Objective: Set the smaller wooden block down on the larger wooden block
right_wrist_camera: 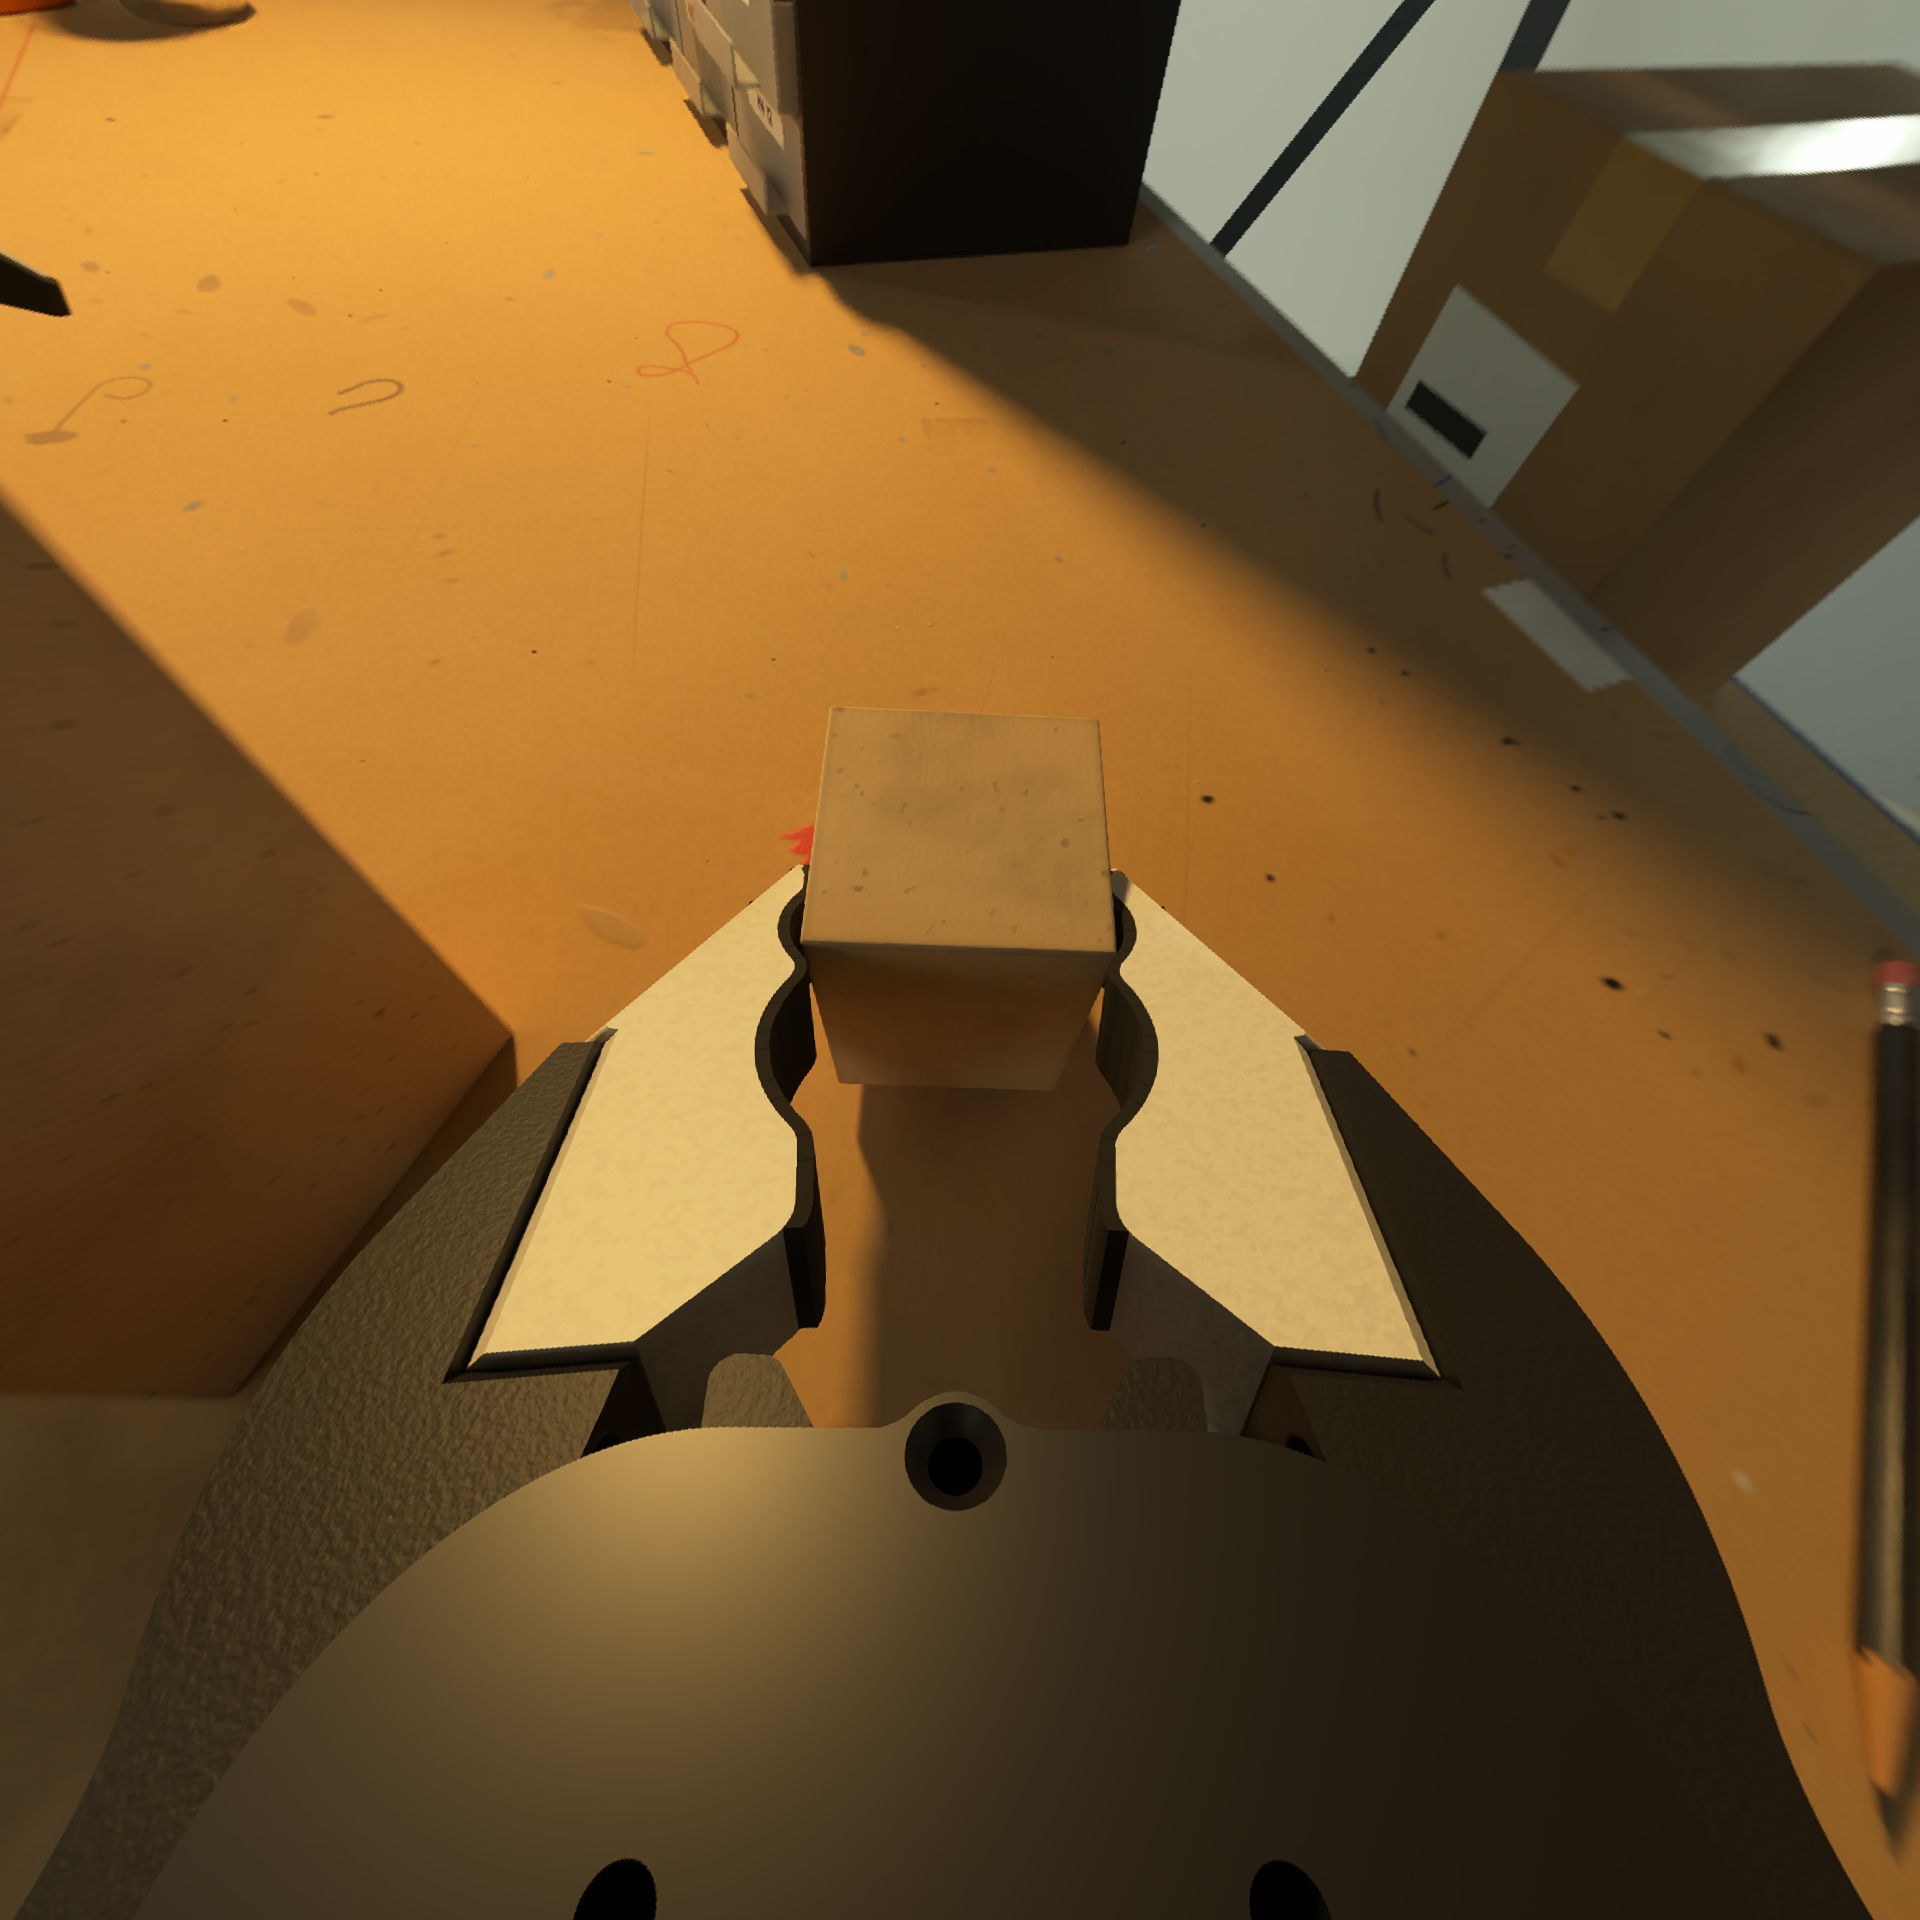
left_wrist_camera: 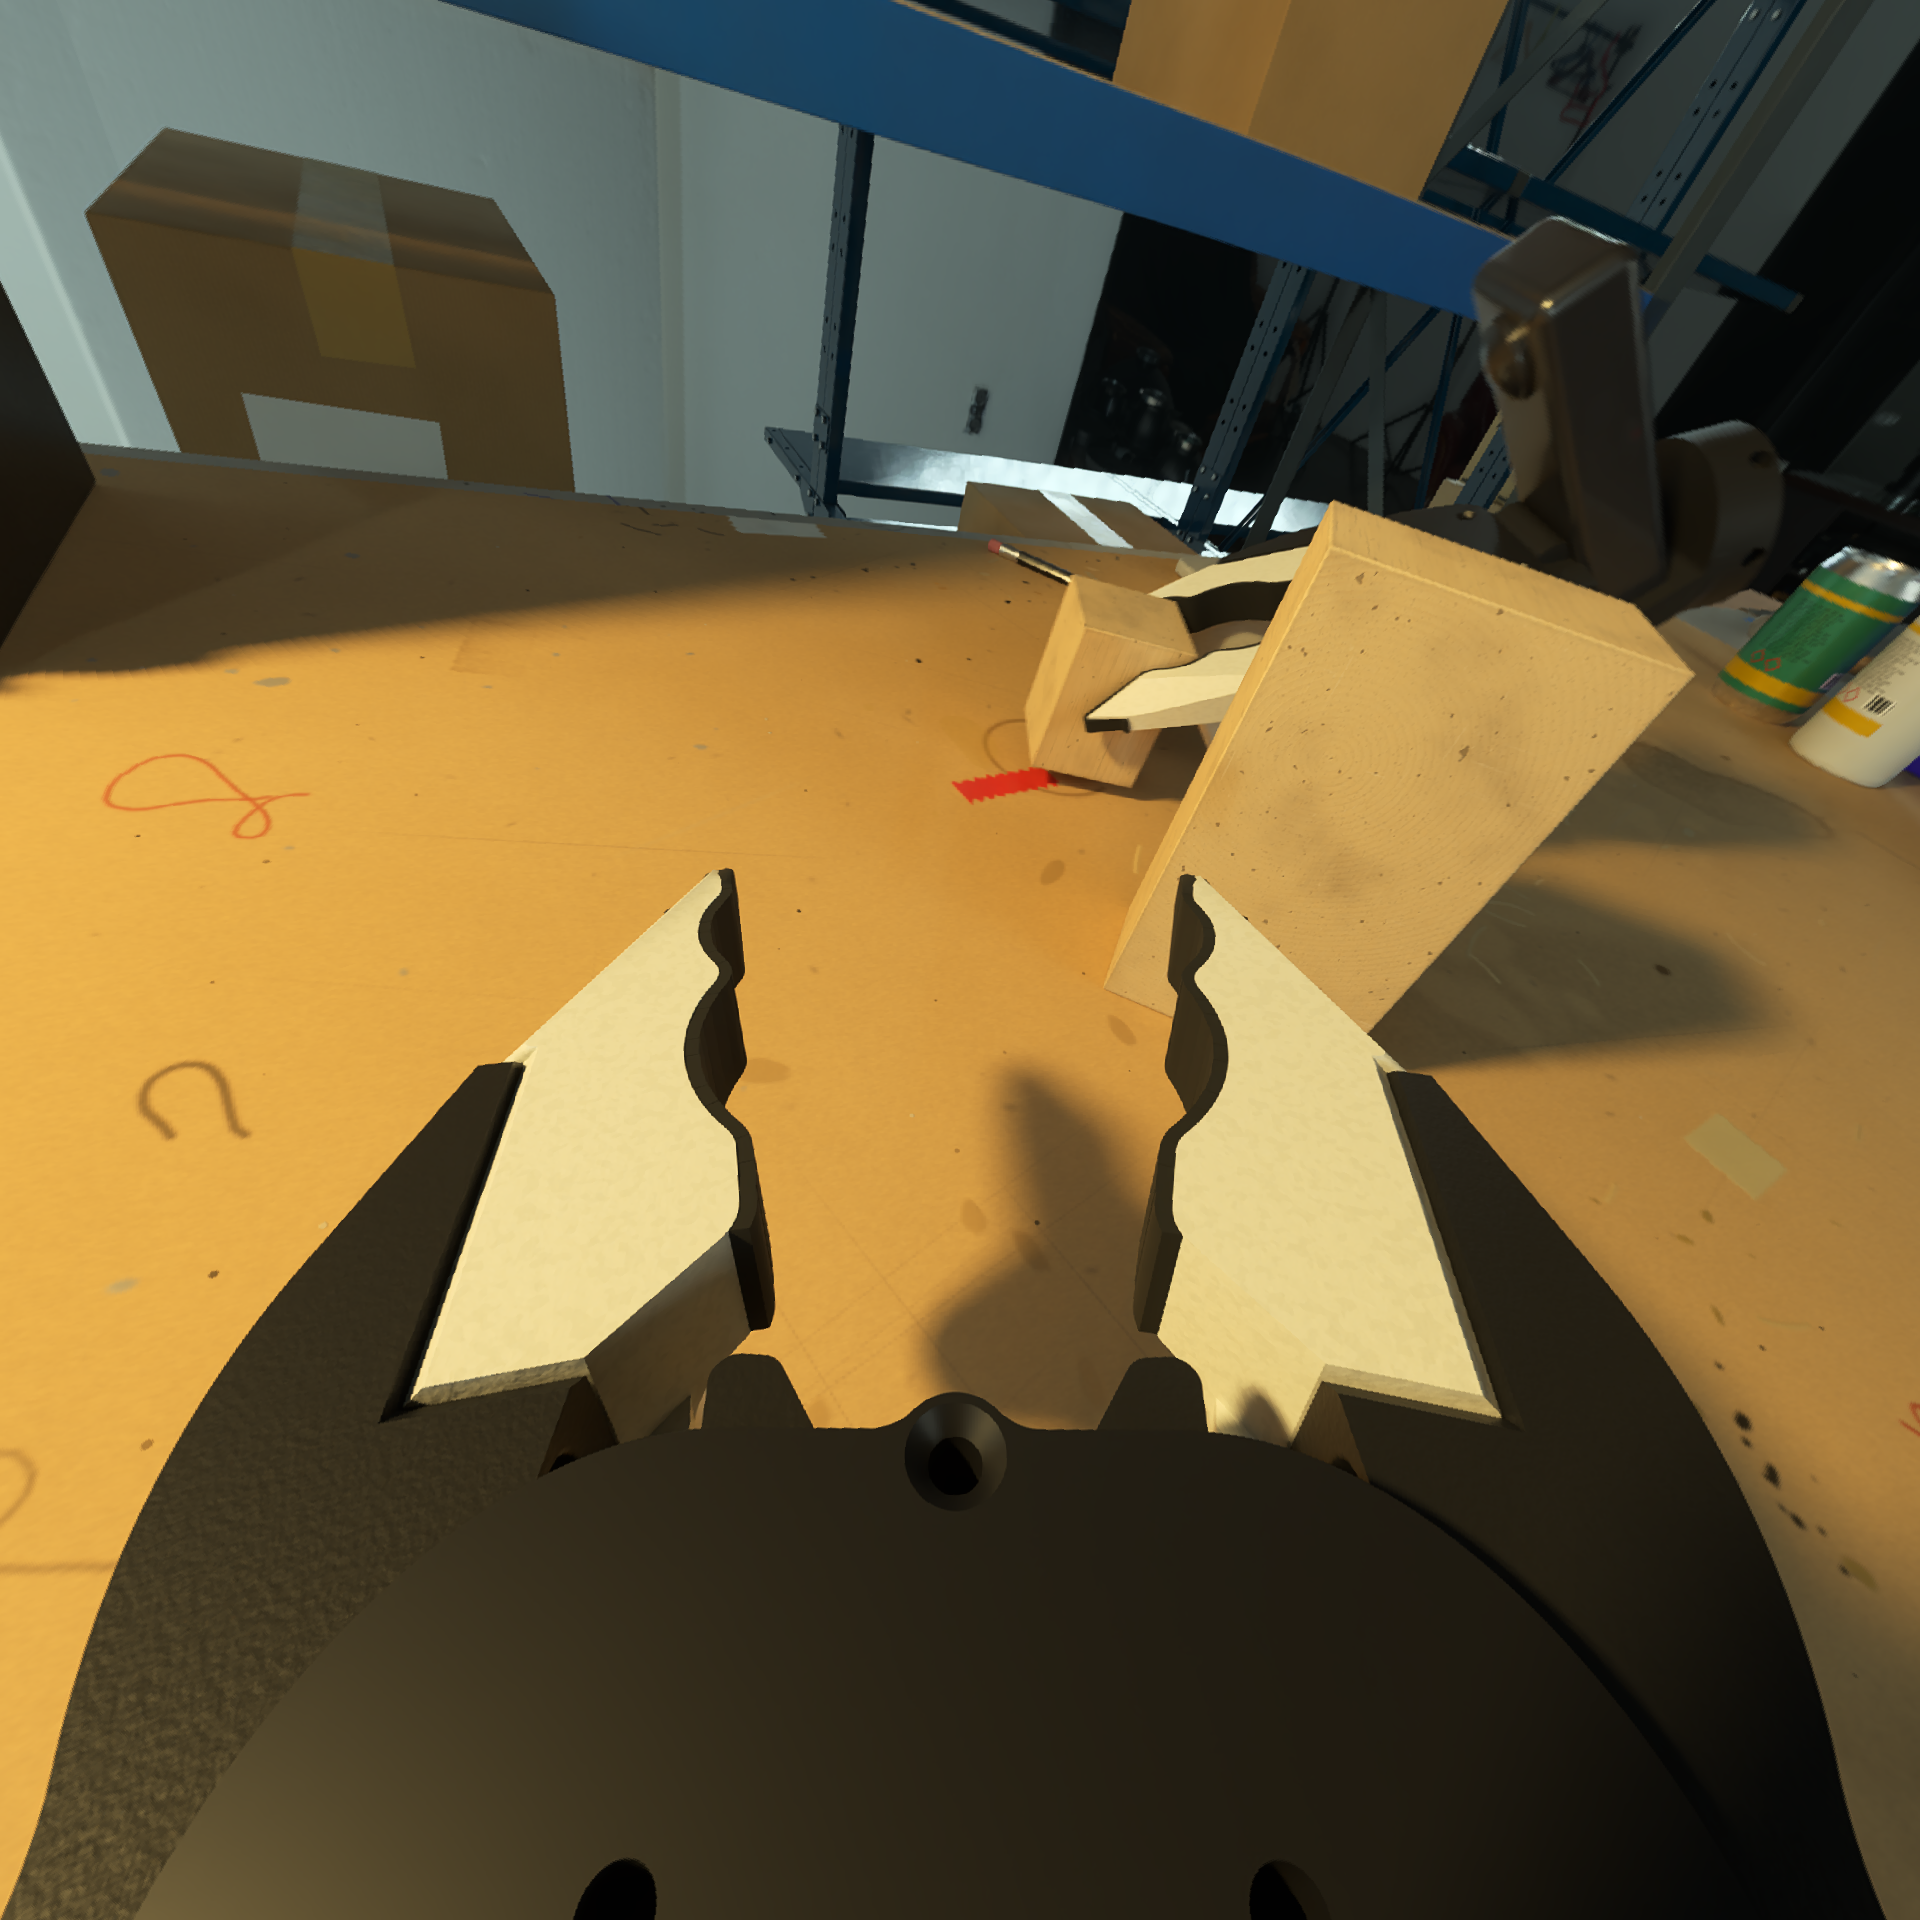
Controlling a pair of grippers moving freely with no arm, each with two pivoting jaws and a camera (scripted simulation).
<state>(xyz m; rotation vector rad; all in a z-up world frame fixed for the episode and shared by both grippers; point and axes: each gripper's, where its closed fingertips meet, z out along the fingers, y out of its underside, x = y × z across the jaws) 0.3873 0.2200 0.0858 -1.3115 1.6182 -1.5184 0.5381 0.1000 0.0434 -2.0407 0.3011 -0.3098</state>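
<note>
The smaller wooden block (right_wrist_camera: 961, 862) is a pale cube gripped between the fingertips of my right gripper (right_wrist_camera: 958, 899), which is shut on it. It sits at or just above the table; I cannot tell which. In the left wrist view the same block (left_wrist_camera: 1081, 665) shows with the right gripper's fingers (left_wrist_camera: 1153, 707) around it, just beyond the larger wooden block (left_wrist_camera: 1392, 769), which lies on the table with its broad face up. The larger block also fills the left side of the right wrist view (right_wrist_camera: 208, 987). My left gripper (left_wrist_camera: 956, 883) is open and empty, close in front of the larger block.
A red tape scrap (left_wrist_camera: 1003, 784) lies by the small block. A green and yellow can (left_wrist_camera: 1813, 644) and a white bottle (left_wrist_camera: 1865, 727) stand to the right. A pencil (right_wrist_camera: 1886, 1351) lies near the table edge. A black box (right_wrist_camera: 977, 125) stands far across, and a cardboard box (left_wrist_camera: 332, 312) stands beyond the edge.
</note>
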